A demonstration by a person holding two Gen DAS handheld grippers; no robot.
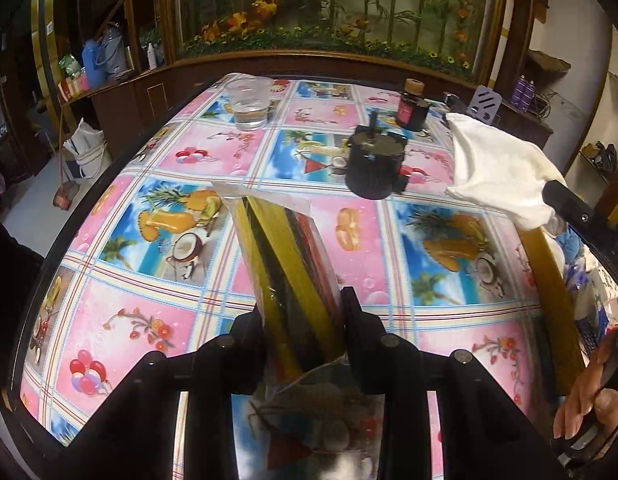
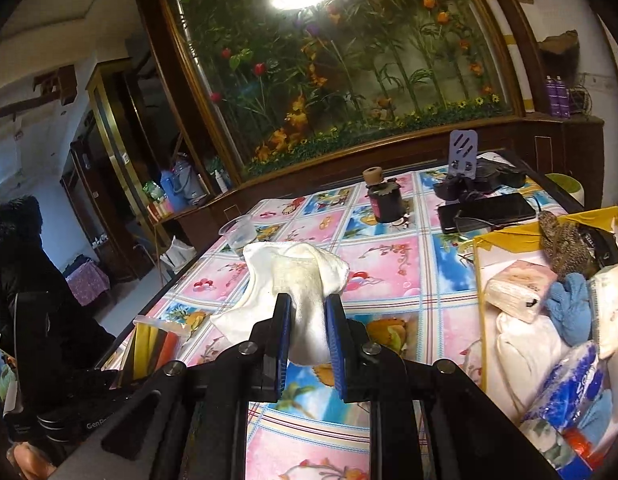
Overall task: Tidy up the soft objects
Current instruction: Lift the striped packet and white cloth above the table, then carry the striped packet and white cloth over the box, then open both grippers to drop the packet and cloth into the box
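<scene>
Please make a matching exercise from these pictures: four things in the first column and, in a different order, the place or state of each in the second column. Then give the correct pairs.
Things:
1. white cloth
2. plastic cup
3. pack of yellow, black and red sheets
4. light blue cloth

Places or states:
A. stands on the table, some clear liquid inside
B. lies in the yellow box
C. clamped in the right hand-held gripper
D. clamped in the left hand-held gripper

Pairs: 1-C, 2-A, 3-D, 4-B

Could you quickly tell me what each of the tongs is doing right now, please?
Left tongs: closed on the striped packet.
Right tongs: closed on the white cloth.
</scene>
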